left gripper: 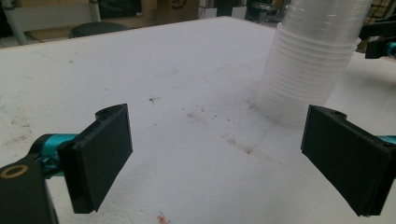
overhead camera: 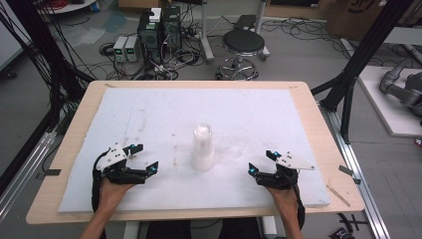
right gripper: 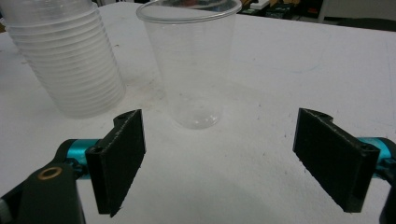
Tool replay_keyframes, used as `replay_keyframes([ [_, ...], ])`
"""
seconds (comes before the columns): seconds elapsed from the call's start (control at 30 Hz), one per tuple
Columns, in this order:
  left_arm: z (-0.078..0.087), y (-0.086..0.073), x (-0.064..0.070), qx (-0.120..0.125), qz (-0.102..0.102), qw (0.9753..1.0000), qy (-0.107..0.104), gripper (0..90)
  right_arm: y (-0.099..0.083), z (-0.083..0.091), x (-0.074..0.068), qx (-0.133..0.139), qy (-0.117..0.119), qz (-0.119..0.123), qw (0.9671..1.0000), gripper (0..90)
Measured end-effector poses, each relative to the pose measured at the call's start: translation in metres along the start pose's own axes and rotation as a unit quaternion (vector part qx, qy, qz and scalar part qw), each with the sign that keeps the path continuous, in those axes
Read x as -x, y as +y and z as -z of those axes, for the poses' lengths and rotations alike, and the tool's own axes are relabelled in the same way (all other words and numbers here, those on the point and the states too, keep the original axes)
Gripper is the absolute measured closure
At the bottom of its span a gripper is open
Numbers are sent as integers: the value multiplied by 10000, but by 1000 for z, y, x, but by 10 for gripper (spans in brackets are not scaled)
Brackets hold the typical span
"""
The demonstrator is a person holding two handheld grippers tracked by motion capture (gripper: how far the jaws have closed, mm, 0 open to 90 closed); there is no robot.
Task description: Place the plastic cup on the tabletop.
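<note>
A stack of clear plastic cups (overhead camera: 203,148) stands upside down near the middle of the white foam board (overhead camera: 149,109); it rises ahead and to the right in the left gripper view (left gripper: 310,60) and at the left in the right gripper view (right gripper: 65,60). A single clear cup (overhead camera: 238,142) stands upright just right of the stack, directly ahead of the right jaws (right gripper: 194,60). My left gripper (overhead camera: 144,158) rests open left of the stack, jaws wide apart with nothing between them (left gripper: 215,163). My right gripper (overhead camera: 261,162) rests open to the right, also holding nothing (right gripper: 217,161).
The foam board lies on a wooden table (overhead camera: 328,149). Behind the table are a black stool (overhead camera: 243,45), computer cases (overhead camera: 159,32) and tangled cables on the floor. A black frame post (overhead camera: 358,59) stands at the right.
</note>
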State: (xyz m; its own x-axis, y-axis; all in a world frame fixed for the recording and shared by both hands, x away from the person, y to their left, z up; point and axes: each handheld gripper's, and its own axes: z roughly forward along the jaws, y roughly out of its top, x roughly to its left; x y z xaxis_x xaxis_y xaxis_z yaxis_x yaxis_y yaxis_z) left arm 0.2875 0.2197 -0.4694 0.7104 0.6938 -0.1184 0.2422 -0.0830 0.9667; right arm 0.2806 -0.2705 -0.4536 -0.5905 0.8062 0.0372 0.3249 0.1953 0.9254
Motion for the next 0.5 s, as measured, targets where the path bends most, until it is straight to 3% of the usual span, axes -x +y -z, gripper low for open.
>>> replay_keyframes([
  [0.5,0,0,0,-3,8,10000,21,87,-1,1,1,65,17,-55,10000,171],
])
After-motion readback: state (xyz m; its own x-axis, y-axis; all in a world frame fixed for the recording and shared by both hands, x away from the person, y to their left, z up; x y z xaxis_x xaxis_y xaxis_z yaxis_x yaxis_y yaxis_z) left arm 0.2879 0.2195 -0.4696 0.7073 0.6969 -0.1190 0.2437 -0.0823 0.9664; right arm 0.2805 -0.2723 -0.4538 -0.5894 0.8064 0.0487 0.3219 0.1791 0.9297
